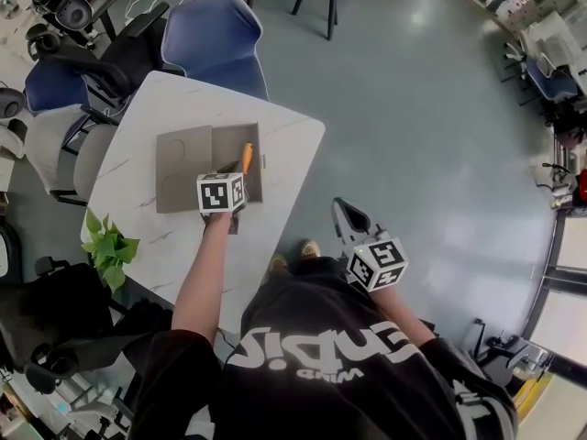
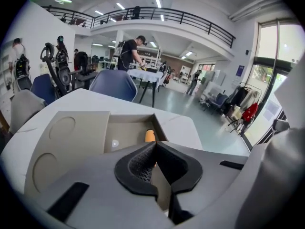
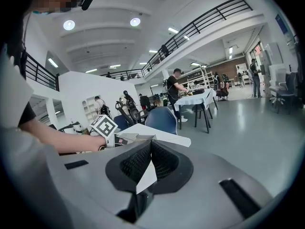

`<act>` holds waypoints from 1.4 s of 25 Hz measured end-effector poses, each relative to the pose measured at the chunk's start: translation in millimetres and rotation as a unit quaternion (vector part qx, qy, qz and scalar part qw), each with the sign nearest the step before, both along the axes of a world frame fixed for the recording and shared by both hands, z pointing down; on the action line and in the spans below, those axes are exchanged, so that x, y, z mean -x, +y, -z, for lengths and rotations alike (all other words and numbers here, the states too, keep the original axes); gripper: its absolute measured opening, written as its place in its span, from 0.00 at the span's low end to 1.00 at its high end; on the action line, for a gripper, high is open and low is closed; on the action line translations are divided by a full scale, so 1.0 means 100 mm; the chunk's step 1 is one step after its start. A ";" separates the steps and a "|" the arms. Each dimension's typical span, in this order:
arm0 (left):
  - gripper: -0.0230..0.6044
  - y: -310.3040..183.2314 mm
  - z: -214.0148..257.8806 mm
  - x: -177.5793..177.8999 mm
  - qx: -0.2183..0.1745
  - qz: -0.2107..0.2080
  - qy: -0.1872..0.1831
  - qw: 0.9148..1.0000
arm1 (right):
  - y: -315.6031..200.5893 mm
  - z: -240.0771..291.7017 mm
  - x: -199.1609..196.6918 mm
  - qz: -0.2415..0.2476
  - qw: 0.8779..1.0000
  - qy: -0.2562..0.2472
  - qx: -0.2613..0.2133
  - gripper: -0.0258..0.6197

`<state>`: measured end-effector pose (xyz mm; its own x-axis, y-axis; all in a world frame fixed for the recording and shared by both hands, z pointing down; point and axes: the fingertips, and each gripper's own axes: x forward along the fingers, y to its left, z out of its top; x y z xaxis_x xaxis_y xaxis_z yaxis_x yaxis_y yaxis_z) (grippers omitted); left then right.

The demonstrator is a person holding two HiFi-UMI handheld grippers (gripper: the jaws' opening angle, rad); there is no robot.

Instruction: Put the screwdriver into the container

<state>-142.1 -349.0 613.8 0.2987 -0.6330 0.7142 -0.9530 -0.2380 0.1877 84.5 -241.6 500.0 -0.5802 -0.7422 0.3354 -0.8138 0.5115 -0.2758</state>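
Observation:
A screwdriver with an orange handle (image 1: 246,158) hangs over the open compartment of the flat cardboard container (image 1: 183,168) on the white table (image 1: 284,136). My left gripper (image 1: 235,170) is shut on the screwdriver; its marker cube is just behind. In the left gripper view the jaws meet at the tips (image 2: 154,146), and the orange handle (image 2: 150,136) pokes out beyond them above the container's recess (image 2: 125,135). My right gripper (image 1: 351,220) is off the table over the floor, shut with nothing in it, as the right gripper view (image 3: 151,143) shows.
A small green plant (image 1: 108,244) stands at the table's near left corner. A blue chair (image 1: 215,39) is at the far edge, with more chairs and gear at the left. Grey floor lies to the right of the table.

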 end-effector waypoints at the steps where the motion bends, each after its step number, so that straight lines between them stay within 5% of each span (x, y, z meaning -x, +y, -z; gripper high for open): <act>1: 0.06 0.05 0.09 -0.02 -0.008 -0.005 0.004 1.000 | 0.01 0.01 0.01 0.002 1.000 0.000 -0.002 0.06; 13: 0.06 1.02 1.14 -0.23 -0.130 -0.029 0.064 0.989 | 0.24 0.14 0.20 0.040 0.999 -0.008 -0.023 0.06; 26: 0.06 1.82 1.49 -0.33 -0.281 -0.005 0.116 0.953 | 0.42 0.25 0.35 0.070 0.996 -0.019 -0.055 0.06; 35: 0.06 1.94 1.63 -0.39 -0.317 0.001 0.127 0.940 | 0.50 0.30 0.40 0.087 0.994 -0.018 -0.067 0.06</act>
<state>-103.4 -154.8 451.0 0.4071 -0.9081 0.0981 -0.8970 -0.3772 0.2306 45.0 -191.8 469.6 -0.7131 -0.6668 0.2165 -0.7011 0.6773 -0.2230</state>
